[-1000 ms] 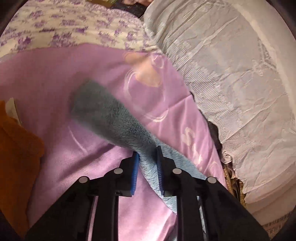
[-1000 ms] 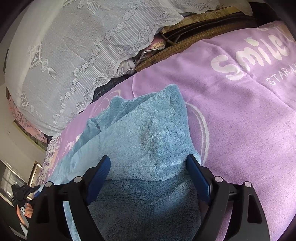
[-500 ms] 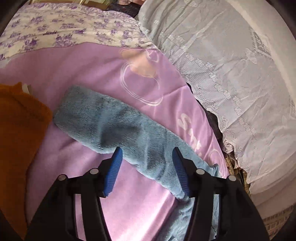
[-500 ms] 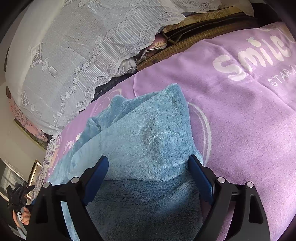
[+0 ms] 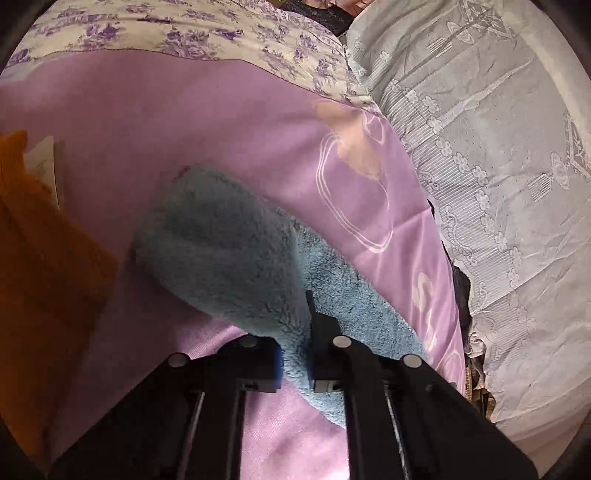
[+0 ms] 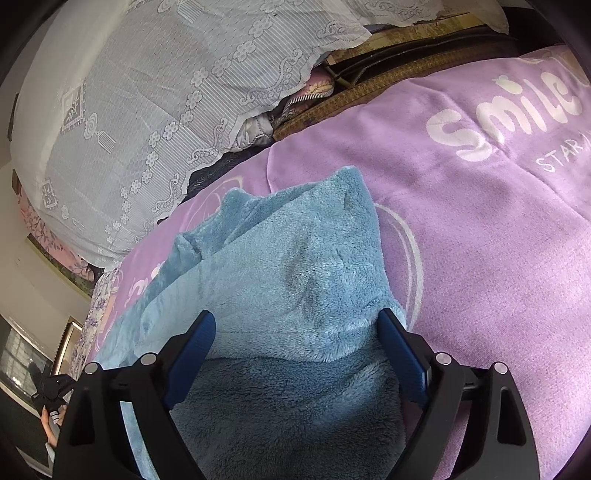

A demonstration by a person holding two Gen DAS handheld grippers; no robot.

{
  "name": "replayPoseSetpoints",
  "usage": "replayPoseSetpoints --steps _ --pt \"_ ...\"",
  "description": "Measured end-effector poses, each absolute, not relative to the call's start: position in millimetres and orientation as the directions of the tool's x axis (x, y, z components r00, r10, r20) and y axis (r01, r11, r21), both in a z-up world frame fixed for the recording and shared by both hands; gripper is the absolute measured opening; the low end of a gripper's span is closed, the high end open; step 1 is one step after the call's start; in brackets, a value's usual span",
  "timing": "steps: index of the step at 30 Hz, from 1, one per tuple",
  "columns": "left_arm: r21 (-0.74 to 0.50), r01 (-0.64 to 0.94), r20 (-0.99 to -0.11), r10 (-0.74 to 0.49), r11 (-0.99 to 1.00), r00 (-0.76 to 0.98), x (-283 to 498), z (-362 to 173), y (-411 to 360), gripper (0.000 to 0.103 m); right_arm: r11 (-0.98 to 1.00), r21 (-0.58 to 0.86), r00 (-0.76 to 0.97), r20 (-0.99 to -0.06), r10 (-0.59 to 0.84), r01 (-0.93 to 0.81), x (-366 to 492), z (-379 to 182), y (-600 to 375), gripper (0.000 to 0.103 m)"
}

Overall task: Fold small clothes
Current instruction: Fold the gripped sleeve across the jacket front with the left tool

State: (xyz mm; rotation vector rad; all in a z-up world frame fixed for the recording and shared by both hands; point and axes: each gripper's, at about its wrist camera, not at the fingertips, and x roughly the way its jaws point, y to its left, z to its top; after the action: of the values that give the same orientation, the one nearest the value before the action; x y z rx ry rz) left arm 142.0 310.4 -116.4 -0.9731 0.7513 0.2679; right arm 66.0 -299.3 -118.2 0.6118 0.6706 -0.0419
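Home bedroom — purple blanket (image 6: 480, 240), floral bedsheet (image 5: 184, 33), lace-covered bedding (image 5: 498, 166).

Both tools are black plastic: the left gripper (image 5: 295, 354) and right gripper (image 6: 297, 354) carry blue ribbed pads (image 6: 400, 363) and round silver screws (image 5: 341, 341).

Both views are fisheye, each looking forward along its own gripper and down at the bed from close above. The left wrist camera faces the purple blanket (image 5: 207, 122) toward the floral sheet (image 5: 229, 33); the right faces the lace cover (image 6: 155, 92). They share the blue fleece garment (image 5: 229, 251) (image 6: 288, 266) — and the blanket beneath it.
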Motion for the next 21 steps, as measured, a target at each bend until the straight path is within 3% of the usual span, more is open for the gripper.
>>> replayPoseSetpoints --steps 6,12,21 --pt "-0.416 -0.407 -0.661 0.037 0.813 0.75 146 -58 244 0.007 0.823 0.521 0.79 -0.593 0.158 0.227 67 -118 -299 0.09" --pt "-0.209 -0.235 -0.656 0.042 0.949 0.753 157 -32 171 0.007 0.815 0.535 0.793 -0.586 0.166 0.225 68 -118 -302 0.09" --pt "-0.145 -0.121 -0.661 -0.005 0.982 0.75 152 -27 112 0.007 0.751 0.619 0.818 -0.541 0.197 0.229 61 -113 -317 0.09"
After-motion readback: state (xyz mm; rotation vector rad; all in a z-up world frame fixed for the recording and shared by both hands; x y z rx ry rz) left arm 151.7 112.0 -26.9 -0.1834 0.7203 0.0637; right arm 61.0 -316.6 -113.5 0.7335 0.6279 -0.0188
